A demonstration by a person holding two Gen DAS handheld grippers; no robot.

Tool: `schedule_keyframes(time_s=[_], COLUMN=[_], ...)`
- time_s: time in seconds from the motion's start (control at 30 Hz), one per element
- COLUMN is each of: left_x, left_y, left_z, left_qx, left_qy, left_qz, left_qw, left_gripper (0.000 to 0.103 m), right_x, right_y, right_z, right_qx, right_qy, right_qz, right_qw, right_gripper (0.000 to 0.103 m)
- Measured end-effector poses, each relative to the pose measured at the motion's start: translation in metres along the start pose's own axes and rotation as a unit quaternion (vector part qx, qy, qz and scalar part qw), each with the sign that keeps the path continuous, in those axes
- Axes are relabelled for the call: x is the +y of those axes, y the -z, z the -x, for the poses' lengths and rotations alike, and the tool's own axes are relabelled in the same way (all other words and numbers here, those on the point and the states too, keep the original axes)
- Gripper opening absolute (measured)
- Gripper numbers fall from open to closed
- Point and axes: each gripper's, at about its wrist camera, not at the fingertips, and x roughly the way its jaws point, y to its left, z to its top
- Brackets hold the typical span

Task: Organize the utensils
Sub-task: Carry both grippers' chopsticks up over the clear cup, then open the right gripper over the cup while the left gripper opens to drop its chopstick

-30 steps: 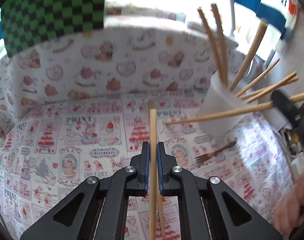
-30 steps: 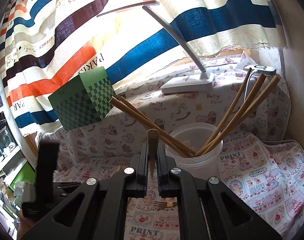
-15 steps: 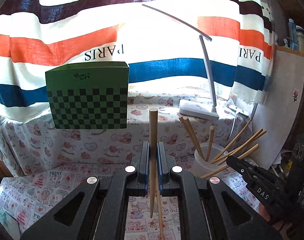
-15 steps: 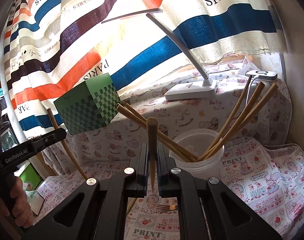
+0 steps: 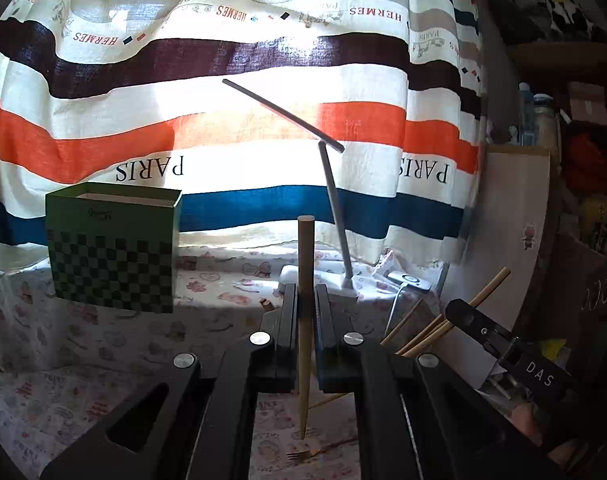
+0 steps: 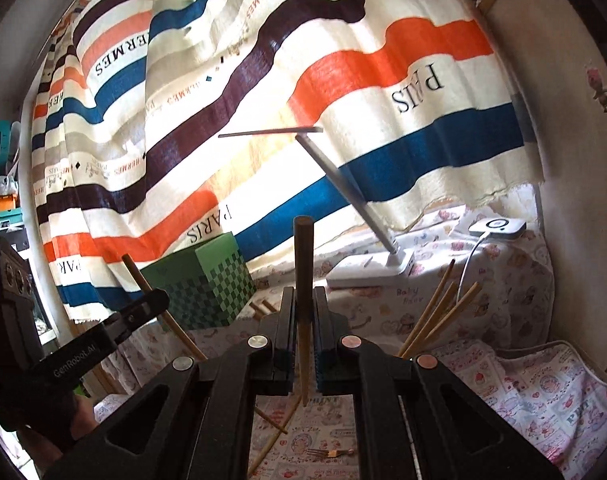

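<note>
Left wrist view: left gripper (image 5: pixel 306 320) clamps an upright chopstick (image 5: pixel 305 280); right gripper (image 6: pixel 304 320) clamps another chopstick (image 6: pixel 303 272), also upright; fork (image 6: pixel 330 453) lies on the cloth (image 6: pixel 543 392) below.

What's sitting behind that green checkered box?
Behind the green checkered box hangs a striped curtain printed with PARIS, lit from behind. The curtain stretch directly behind the box, and any window there, are hidden.

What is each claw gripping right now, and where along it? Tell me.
The left claw grips one wooden chopstick around mid-length, thick end up. The right claw grips another chopstick likewise.
</note>
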Motion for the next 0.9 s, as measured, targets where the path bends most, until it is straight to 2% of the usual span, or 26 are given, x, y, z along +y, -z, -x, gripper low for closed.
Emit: schedule_keyframes(time_s=[0.07, 0.13, 0.2, 0.33, 0.43, 0.5, 0.6, 0.67, 0.8, 0.9], left_x=[-0.007, -0.011, -0.014, -0.027, -0.034, -0.037, -0.040, -0.044, -0.045, -0.043], left_y=[-0.004, -0.008, -0.013, -0.019, -0.018, -0.014, -0.010, -0.005, 0.008, 0.018], left_z=[0.005, 0.009, 0.010, 0.005, -0.006, -0.014, -0.029, -0.038, -0.053, -0.065], left_qx=[-0.043, -0.073, -0.084, -0.106, -0.109, -0.113, -0.102, -0.098, -0.076, -0.053], left_qy=[-0.005, -0.012, 0.004, -0.001, 0.017, 0.006, 0.016, 0.000, -0.003, -0.006], left_qz=[0.001, 0.005, 0.017, 0.001, -0.014, -0.017, -0.025, -0.036, -0.043, -0.046], left_qw=[0.9991, 0.9973, 0.9963, 0.9944, 0.9938, 0.9934, 0.9943, 0.9945, 0.9962, 0.9975], left_gripper=[0.006, 0.006, 0.006, 0.006, 0.006, 0.006, 0.006, 0.006, 0.006, 0.006], right_x=[-0.008, -0.017, -0.025, -0.038, -0.043, -0.046, -0.052, -0.056, -0.062, -0.061], right_y=[-0.006, -0.009, -0.011, -0.013, -0.012, -0.011, -0.009, -0.008, -0.004, -0.002], right_z=[0.006, 0.008, 0.009, 0.010, 0.010, 0.007, 0.003, 0.001, -0.001, -0.009], right_qx=[-0.021, -0.028, -0.036, -0.054, -0.064, -0.070, -0.074, -0.076, -0.083, -0.067], right_qy=[-0.001, -0.021, -0.013, 0.002, 0.004, 0.007, 0.017, 0.025, 0.032, 0.045], right_qz=[-0.011, -0.020, -0.036, -0.055, -0.059, -0.060, -0.069, -0.075, -0.097, -0.088], right_qw=[1.000, 0.999, 0.999, 0.997, 0.996, 0.996, 0.995, 0.994, 0.991, 0.993], right_gripper=[0.008, 0.008, 0.008, 0.008, 0.008, 0.008, 0.008, 0.008, 0.008, 0.008])
